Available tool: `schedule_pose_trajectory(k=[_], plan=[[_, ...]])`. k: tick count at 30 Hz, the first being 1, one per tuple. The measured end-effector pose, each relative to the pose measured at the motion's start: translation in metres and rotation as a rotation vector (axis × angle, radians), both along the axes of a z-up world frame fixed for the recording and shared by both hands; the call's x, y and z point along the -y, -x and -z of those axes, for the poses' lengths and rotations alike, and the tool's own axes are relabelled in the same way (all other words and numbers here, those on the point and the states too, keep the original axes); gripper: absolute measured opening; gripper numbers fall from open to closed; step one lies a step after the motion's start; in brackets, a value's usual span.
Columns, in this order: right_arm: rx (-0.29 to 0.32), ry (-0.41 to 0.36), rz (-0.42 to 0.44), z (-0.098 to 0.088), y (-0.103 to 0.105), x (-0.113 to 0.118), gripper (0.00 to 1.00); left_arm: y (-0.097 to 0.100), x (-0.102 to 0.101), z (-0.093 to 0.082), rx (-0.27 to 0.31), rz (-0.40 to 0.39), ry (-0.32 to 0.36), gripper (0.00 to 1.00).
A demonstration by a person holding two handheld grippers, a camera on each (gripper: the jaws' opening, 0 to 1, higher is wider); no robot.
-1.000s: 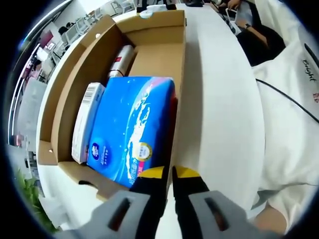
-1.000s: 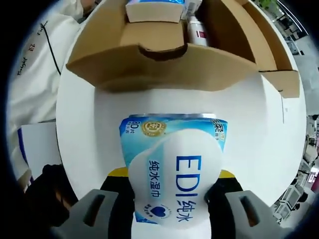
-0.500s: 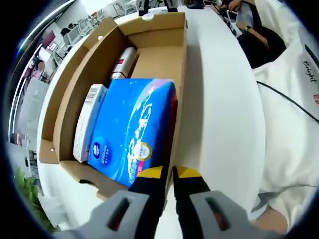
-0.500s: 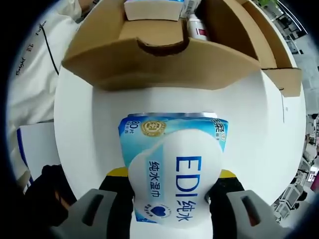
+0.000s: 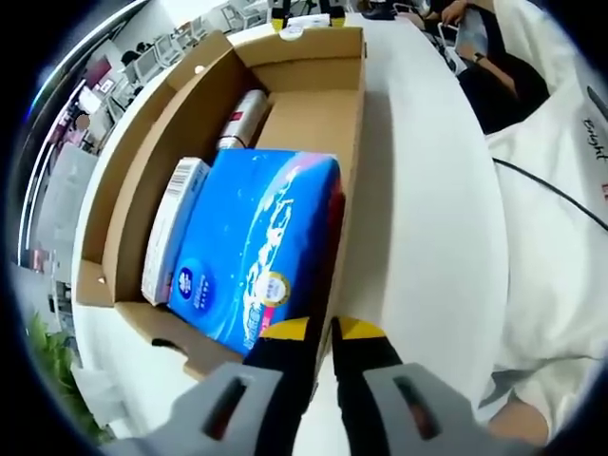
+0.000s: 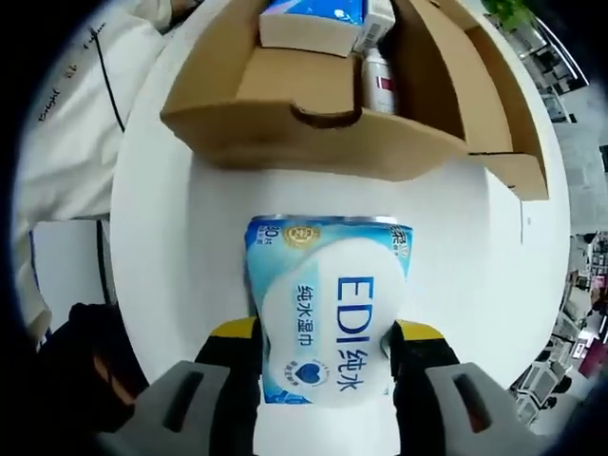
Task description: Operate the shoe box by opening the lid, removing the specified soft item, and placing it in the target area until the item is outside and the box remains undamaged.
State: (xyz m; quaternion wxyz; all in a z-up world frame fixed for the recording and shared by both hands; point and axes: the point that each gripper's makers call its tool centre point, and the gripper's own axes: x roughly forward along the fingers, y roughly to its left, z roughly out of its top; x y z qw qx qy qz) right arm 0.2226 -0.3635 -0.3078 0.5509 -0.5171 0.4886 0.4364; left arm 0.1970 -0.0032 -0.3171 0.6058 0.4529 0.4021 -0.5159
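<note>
The open cardboard shoe box (image 5: 142,180) lies on the white table (image 5: 418,218). In it are a big blue tissue pack (image 5: 256,237), a slim white carton (image 5: 171,228) and a bottle (image 5: 239,119). My left gripper (image 5: 323,332) is shut, its yellow tips at the box's near corner. In the right gripper view a soft blue-and-white wet-wipes pack (image 6: 328,313) lies flat on the table (image 6: 475,237) in front of the box (image 6: 313,142). My right gripper (image 6: 325,332) stands open, one jaw on either side of the pack's near end.
A person in white clothing (image 5: 560,218) stands close to the table's edge, with a thin black cable (image 5: 551,190) across the cloth. Another person (image 5: 484,66) sits at the far end. A dark gloved hand (image 6: 90,351) shows beside my right gripper.
The right gripper view has drawn back: the wipes pack looks smaller and sits farther out between the jaws, resting on the table. The left gripper and box contents are unchanged.
</note>
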Motion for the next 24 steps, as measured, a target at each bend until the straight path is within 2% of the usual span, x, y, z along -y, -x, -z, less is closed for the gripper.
schedule_pose_trajectory(k=[16,21,23,24], plan=[[0.033,-0.041,0.033,-0.009,0.001,0.002,0.51,0.0,0.001,-0.002,0.007,0.006,0.006,0.09],[0.064,-0.138,0.053,-0.025,0.001,-0.004,0.48,0.0,0.001,-0.003,0.009,0.006,0.001,0.09],[0.112,-0.185,0.07,-0.034,-0.003,-0.007,0.45,0.0,0.0,-0.003,0.01,0.008,-0.003,0.09],[0.098,-0.201,0.065,-0.034,0.001,-0.008,0.45,0.0,0.0,-0.003,0.01,0.006,-0.002,0.09]])
